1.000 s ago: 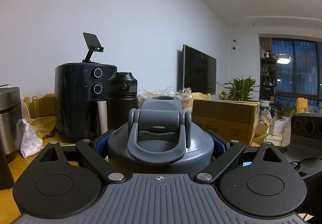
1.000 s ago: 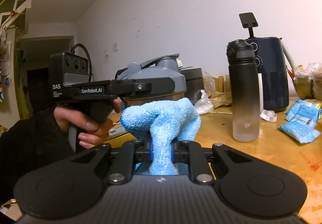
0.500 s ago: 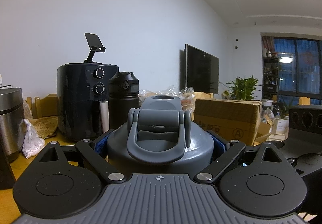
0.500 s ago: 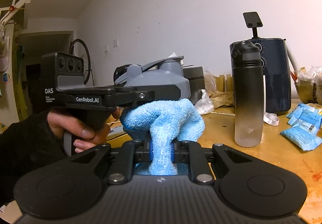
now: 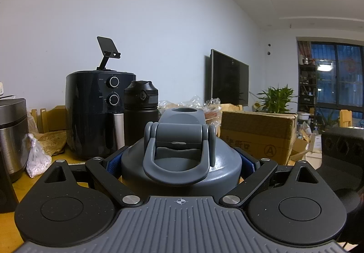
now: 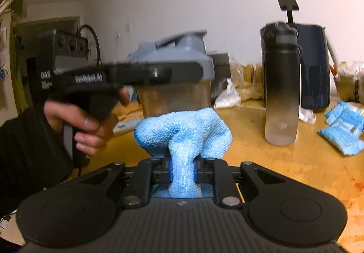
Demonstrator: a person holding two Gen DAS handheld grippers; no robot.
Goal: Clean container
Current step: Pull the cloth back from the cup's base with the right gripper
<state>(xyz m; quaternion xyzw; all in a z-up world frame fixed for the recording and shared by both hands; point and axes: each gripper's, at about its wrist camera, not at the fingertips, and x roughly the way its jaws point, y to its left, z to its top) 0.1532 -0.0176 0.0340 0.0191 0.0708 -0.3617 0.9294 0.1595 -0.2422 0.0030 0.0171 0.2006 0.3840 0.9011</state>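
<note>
- The wooden desk [image 6: 284,162] carries the clutter: a dark air fryer [image 5: 95,114] at the back, with a tall black bottle [image 6: 281,93] standing just in front of it and blue packets [image 6: 343,127] off to the right.
- The container [image 6: 175,91], a clear tub under a grey lid [image 5: 180,157] with a fold-down loop handle, is clamped at the lid by the left gripper [image 5: 180,162]. Its jaws press on either side of the lid, probably to steady the tub for wiping.
- The person's hand [image 6: 84,125] grips that tool's handle, sleeve dark.
- The right gripper [image 6: 182,171] has its jaws pinched tight on a blue microfibre cloth [image 6: 184,132], the bunched end forward, just short of the tub's wall; whether it touches is unclear.
- Wiping looks about to start.
</note>
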